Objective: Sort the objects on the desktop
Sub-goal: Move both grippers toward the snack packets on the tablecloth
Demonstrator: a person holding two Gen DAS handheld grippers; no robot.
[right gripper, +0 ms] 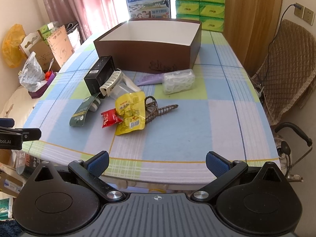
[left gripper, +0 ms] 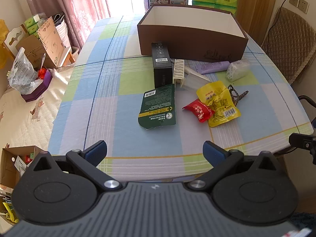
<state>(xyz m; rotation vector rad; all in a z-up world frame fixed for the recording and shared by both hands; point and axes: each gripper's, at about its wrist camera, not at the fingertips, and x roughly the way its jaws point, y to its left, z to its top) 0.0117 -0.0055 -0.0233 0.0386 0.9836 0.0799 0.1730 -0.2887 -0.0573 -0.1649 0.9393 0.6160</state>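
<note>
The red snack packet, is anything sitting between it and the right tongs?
Nothing visible does. Only bare tablecloth lies between the open right tongs and the red snack packet; the yellow packet overlaps its far side.

Inside floor of the brown box [left gripper: 192, 39] hidden behind its own front wall in both views. Behind the brown box, milk poster [right gripper: 147, 1] cut off at the bottom by the box rim, and tissue packs [right gripper: 200, 6] partly cut by the top edge in the left wrist view. In front of the brown box, purple tube [right gripper: 151, 79] half covered by the clear bag [right gripper: 178, 81]; patterned band [left gripper: 238, 96] mostly tucked under the yellow packet [left gripper: 219, 103]. Print on the yellow packet too small to read.
</note>
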